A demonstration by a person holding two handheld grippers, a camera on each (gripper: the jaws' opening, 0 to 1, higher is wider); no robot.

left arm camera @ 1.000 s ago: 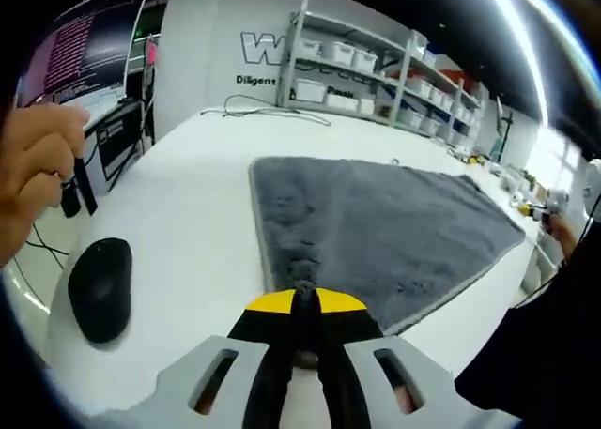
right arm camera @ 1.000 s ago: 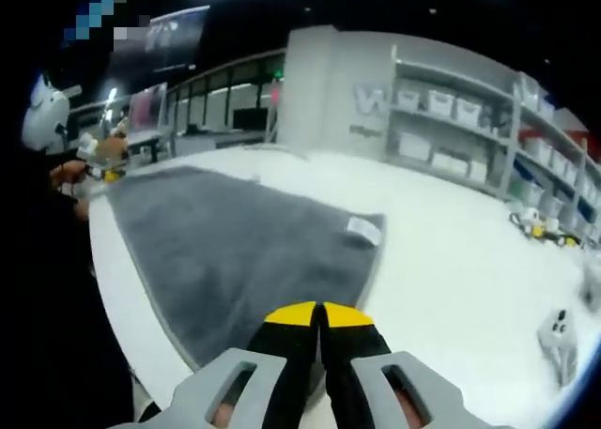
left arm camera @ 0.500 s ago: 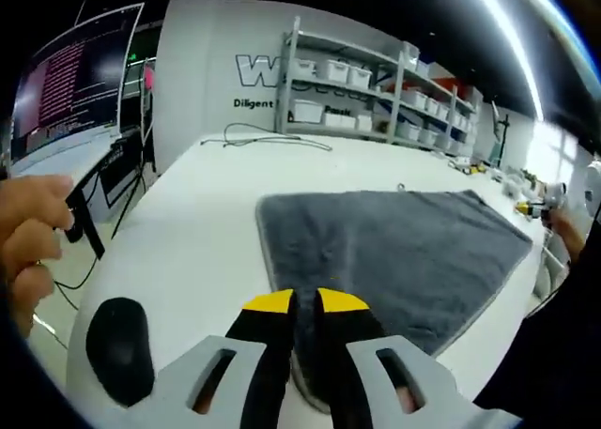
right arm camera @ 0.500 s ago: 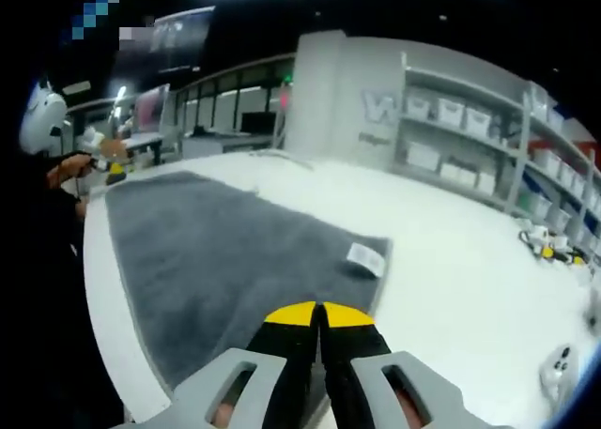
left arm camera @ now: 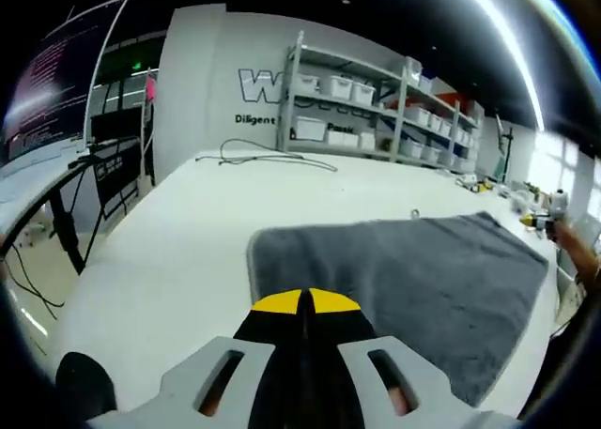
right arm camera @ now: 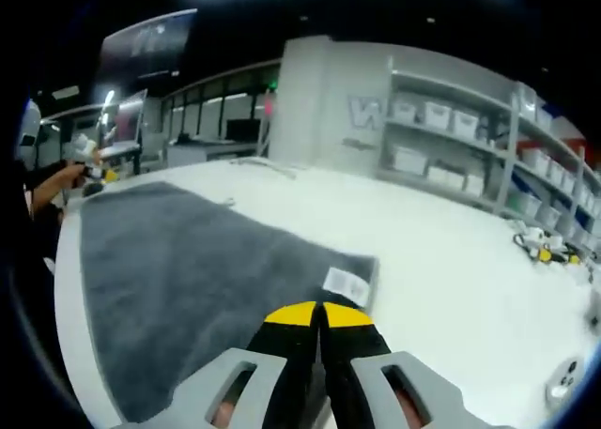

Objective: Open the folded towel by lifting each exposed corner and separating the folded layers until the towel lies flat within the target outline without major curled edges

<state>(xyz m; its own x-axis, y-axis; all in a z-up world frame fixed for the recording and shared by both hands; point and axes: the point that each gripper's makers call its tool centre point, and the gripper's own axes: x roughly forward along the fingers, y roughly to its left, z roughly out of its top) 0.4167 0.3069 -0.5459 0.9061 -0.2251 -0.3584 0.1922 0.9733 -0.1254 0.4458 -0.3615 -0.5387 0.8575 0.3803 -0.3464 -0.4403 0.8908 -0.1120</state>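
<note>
**Both tongs clamped at the towel's near edge**

Left gripper point(left arm camera: 302, 307) has its yellow-tipped jaws pressed together with no gap, right at the near corner of the grey towel point(left arm camera: 413, 269); the cloth runs under the tips, so whether fabric is pinched is hard to tell. Right gripper point(right arm camera: 317, 314) is pressed together too, sitting on the towel point(right arm camera: 188, 279) edge just below a small white label point(right arm camera: 346, 284) sewn at the corner, a detail the left gripper view does not offer.

Towel lies spread across the white table point(left arm camera: 160, 251), looking broadly flat from both sides. Left gripper view adds a dark rounded object point(left arm camera: 83, 390) at the bottom left, cut off by the frame, and a black cable point(left arm camera: 263, 154) trailing across the table's far end before the shelving point(left arm camera: 376, 100) of white bins. Right gripper view catches a hand point(right arm camera: 58, 183) at far left, and small yellow-and-white items point(right arm camera: 545, 251) on the right, too small to identify.
</note>
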